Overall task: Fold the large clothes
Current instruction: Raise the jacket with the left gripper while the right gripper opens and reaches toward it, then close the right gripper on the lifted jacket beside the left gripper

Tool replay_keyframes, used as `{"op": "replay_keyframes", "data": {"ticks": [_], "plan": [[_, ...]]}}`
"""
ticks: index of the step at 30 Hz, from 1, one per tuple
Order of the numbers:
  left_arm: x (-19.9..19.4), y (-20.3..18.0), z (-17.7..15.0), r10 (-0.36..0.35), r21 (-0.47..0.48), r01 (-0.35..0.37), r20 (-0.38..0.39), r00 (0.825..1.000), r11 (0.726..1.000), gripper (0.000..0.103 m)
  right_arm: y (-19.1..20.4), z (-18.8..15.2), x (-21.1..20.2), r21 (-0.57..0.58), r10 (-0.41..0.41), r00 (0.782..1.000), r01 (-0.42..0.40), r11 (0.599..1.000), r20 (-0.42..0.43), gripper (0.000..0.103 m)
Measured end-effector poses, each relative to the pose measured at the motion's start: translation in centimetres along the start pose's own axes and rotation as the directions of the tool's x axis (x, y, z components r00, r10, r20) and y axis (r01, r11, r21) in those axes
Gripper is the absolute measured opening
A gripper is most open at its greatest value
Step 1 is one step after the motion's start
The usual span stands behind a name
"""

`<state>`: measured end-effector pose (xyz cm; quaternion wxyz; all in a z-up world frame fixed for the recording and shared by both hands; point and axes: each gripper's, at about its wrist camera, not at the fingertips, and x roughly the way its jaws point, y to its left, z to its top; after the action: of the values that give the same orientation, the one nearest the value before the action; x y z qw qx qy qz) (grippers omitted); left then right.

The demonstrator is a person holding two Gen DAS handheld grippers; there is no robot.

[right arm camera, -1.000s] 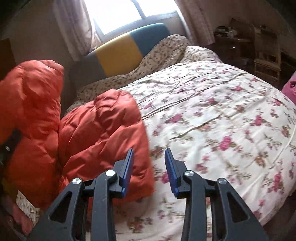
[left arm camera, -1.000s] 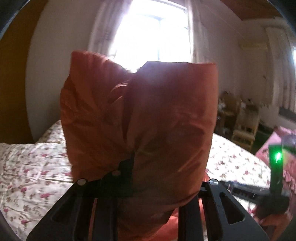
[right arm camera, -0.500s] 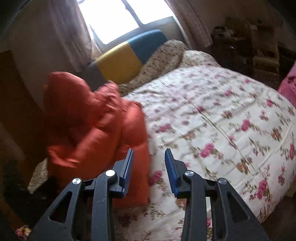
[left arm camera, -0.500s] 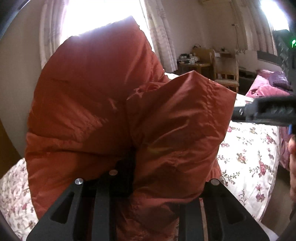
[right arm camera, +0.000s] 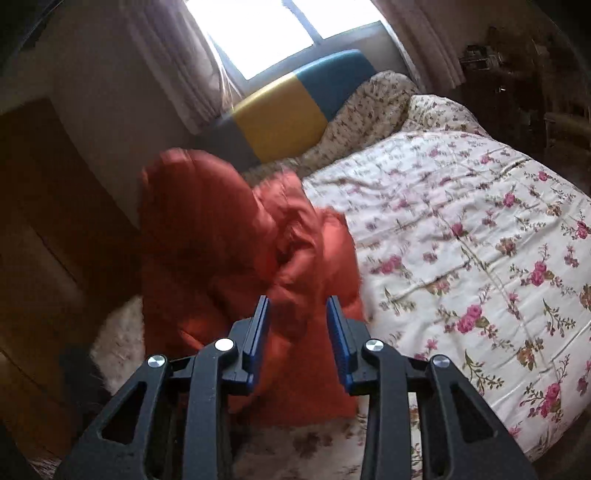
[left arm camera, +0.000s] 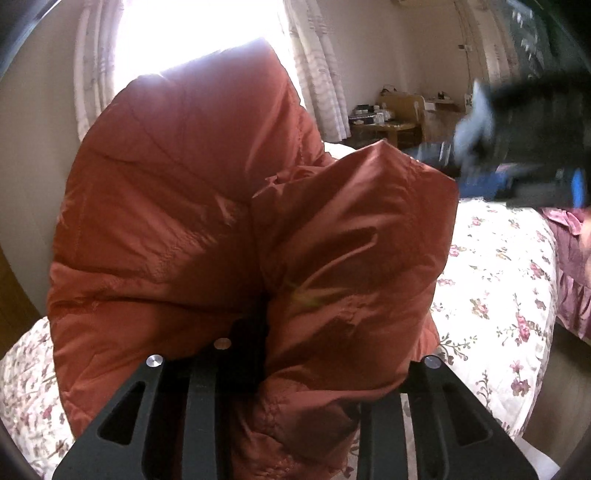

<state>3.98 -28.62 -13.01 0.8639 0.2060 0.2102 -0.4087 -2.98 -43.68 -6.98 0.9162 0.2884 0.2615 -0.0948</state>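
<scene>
Folding has barely begun, as far as I can judge: the orange puffer jacket (right arm camera: 240, 258) is bunched in a loose heap with no flat panel or clean crease showing anywhere. My left gripper (left arm camera: 295, 354) has a thick wad of the quilted fabric clamped between its jaws and is holding it up off the bed, so the jacket fills most of the left wrist view and hides both fingertips. My right gripper (right arm camera: 297, 332) holds nothing; its blue-padded fingers (right arm camera: 338, 332) stand moderately apart, pointed at the lower part of the hanging garment without touching it. In the left wrist view that same tool shows as a dark blur at the upper right.

I reckon nearly everything is left: spread the jacket out flat, bring the sleeves in, then fold the body over.

The surface is a bed (right arm camera: 480, 240) with a cream floral cover, somewhat wrinkled. The jacket hangs over its near left corner. At the head sits a headboard (right arm camera: 288, 107) in grey, yellow and teal, with a bright window (right arm camera: 266, 29) and pale curtains behind. Wooden furniture (left arm camera: 391, 118) with small clutter stands by the far wall, and a pink-purple cloth (left arm camera: 572, 266) lies past the bed's right edge.
</scene>
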Motion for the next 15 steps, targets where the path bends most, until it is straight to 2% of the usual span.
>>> {"op": "replay_keyframes", "data": {"ticks": [3,5,6,8,15], "plan": [[0.0,-0.3,0.4,0.015,0.015,-0.015,-0.002,1.000,1.000,0.026,0.6,0.0,1.8,-0.045,-0.052,0.993,0.047,0.998,-0.106,0.031],[0.1,-0.3,0.4,0.019,0.019,-0.019,-0.008,1.000,1.000,0.026,0.4,-0.5,2.8,-0.048,-0.091,0.986,0.085,0.995,-0.142,0.030],[0.1,-0.3,0.5,0.019,0.019,-0.019,-0.011,1.000,1.000,0.026,0.2,-0.8,3.2,-0.040,-0.103,0.983,0.098,0.994,-0.153,0.028],[0.0,-0.2,0.6,0.015,0.018,-0.015,-0.016,1.000,1.000,0.026,-0.3,-1.2,3.6,-0.024,-0.106,0.979,0.103,0.994,-0.173,0.016],[0.0,-0.1,0.8,0.011,0.020,-0.011,-0.023,1.000,1.000,0.026,-1.2,-2.1,4.7,-0.051,-0.148,0.968,0.141,0.989,-0.205,0.009]]}}
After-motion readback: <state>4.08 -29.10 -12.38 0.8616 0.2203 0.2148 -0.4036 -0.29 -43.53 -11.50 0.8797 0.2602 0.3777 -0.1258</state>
